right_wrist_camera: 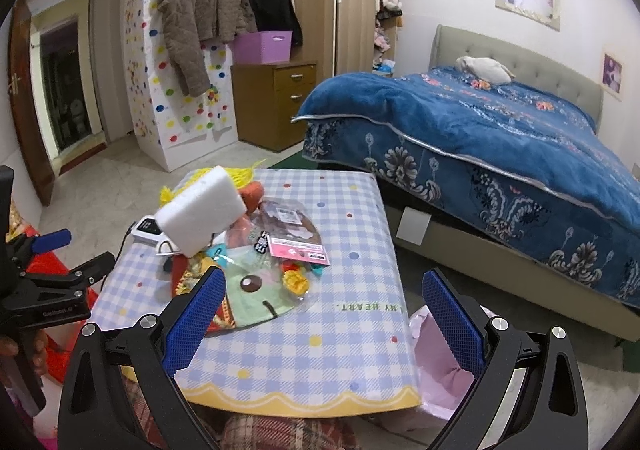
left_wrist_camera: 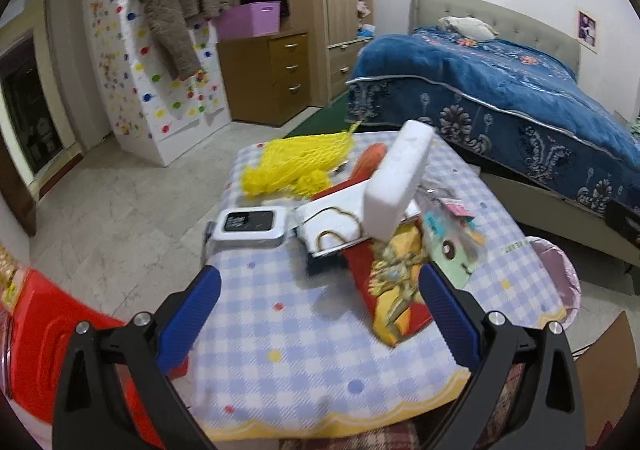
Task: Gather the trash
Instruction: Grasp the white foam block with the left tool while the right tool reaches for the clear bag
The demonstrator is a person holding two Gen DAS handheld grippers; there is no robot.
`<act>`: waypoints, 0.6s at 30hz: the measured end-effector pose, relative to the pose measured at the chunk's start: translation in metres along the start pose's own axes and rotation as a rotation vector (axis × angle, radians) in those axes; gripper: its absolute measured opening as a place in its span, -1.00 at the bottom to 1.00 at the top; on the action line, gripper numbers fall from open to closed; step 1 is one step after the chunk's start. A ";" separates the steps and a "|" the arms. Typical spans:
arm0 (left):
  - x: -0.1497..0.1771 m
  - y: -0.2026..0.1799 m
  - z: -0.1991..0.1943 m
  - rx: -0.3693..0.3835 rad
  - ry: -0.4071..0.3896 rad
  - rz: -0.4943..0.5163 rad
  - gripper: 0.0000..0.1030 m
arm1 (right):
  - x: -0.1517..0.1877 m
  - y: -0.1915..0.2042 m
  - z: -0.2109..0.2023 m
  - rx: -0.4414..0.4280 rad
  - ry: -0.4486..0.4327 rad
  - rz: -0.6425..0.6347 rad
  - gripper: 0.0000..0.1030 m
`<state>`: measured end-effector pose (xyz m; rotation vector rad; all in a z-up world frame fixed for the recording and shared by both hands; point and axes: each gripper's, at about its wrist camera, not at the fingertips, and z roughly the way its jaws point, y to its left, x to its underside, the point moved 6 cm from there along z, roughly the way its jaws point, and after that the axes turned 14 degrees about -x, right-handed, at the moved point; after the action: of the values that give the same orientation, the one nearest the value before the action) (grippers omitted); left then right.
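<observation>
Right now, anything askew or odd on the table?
Yes: the white foam block sits tilted, propped on the heap of wrappers instead of lying flat, and looks likely to topple. Both the left gripper and the right gripper are open and empty.

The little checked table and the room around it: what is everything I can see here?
Table: one, blue-white checked cloth, centre.
Foam block: one, white, atop the pile.
Net bag: one, yellow, table's far end.
Wrappers: several, mixed colours, heaped mid-table.
Device: one, white with dark screen, table's left edge.
Pink bag: one, right of table, on the floor.
Bed: one, blue blanket, right.
Coats: two, brown and black, hanging.
Basket: one, purple, on drawers.
Left gripper: open, empty.
Right gripper: open, empty.
</observation>
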<state>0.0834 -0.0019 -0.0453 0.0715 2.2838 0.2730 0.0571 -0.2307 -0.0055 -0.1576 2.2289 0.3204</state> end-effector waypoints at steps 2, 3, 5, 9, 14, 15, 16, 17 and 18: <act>-0.003 -0.006 0.006 0.017 0.010 0.012 0.87 | 0.004 -0.004 0.009 -0.037 0.036 0.023 0.89; -0.004 -0.010 0.010 0.028 0.023 0.015 0.87 | 0.006 -0.004 0.014 -0.054 0.046 0.025 0.89; -0.006 -0.015 0.019 0.043 0.040 0.013 0.87 | 0.011 -0.001 0.024 -0.076 0.079 0.006 0.89; -0.016 -0.025 0.036 0.049 0.048 0.010 0.87 | 0.012 0.000 0.040 -0.091 0.078 -0.053 0.89; -0.028 -0.042 0.056 0.070 0.046 0.037 0.87 | 0.008 -0.016 0.052 0.018 0.084 -0.097 0.89; -0.030 -0.046 0.058 0.079 0.044 0.045 0.86 | 0.007 -0.020 0.053 0.037 0.079 -0.097 0.88; -0.032 -0.050 0.060 0.090 0.036 0.054 0.82 | 0.005 -0.024 0.056 0.053 0.068 -0.097 0.86; -0.033 -0.053 0.061 0.095 0.027 0.060 0.78 | 0.004 -0.028 0.059 0.054 0.075 -0.101 0.85; -0.035 -0.055 0.062 0.097 0.023 0.065 0.68 | 0.004 -0.031 0.061 0.050 0.080 -0.099 0.82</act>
<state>0.1551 -0.0498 -0.0721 0.1943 2.3194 0.1973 0.1069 -0.2427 -0.0508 -0.2568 2.2972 0.2073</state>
